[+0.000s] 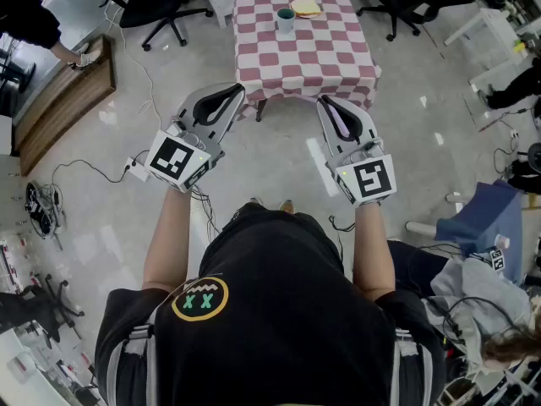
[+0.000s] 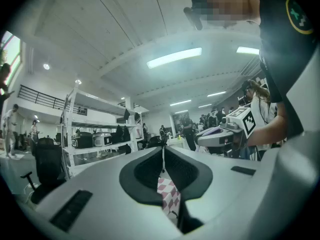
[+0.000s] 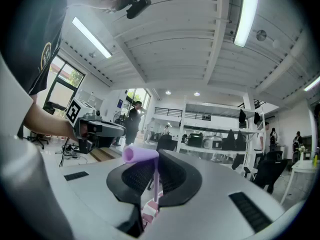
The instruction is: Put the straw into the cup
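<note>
Right gripper view: right gripper pinches a bendy purple plastic straw; left gripper is closed, empty; small teal cup has no straw yet.

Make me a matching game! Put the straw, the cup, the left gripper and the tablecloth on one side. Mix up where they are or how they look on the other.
1. straw
2. cup
3. left gripper
4. tablecloth

A. shut, holding nothing
B. red and white squares
C. standing on the tablecloth
D. pinched in the right gripper

Pairs: 1-D, 2-C, 3-A, 4-B
</note>
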`<state>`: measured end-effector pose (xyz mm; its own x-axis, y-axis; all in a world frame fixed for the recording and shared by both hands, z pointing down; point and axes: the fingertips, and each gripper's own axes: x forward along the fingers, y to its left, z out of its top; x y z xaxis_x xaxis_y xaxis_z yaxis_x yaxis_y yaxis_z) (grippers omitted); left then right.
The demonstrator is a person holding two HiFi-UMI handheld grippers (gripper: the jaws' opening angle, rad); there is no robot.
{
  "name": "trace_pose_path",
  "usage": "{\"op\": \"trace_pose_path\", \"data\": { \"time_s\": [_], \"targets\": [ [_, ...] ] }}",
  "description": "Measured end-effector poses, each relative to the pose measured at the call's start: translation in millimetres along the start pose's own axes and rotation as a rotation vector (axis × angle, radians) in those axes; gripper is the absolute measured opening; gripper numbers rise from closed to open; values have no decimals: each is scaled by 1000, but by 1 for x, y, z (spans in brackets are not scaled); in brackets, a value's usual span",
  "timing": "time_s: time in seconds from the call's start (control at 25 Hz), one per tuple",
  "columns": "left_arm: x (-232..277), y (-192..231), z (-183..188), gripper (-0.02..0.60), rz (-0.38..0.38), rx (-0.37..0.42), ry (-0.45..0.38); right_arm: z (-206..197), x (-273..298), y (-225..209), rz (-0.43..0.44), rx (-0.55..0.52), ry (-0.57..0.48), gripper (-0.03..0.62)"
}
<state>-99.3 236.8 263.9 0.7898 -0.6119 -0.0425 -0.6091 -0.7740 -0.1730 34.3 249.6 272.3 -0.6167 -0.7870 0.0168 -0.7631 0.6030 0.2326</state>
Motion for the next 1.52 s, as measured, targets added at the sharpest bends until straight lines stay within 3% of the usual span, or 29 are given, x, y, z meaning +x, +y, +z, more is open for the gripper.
{"op": "trace_pose_path", "data": {
  "time_s": [0.76,1.52],
  "targets": [
    [1,1,-3,29,15,10,-4,-5,-1,-2,-10,5,-19,48],
    [17,-42,6,29,33,17,21,-7,-43,-28,6,1,-52,49]
  ]
}}
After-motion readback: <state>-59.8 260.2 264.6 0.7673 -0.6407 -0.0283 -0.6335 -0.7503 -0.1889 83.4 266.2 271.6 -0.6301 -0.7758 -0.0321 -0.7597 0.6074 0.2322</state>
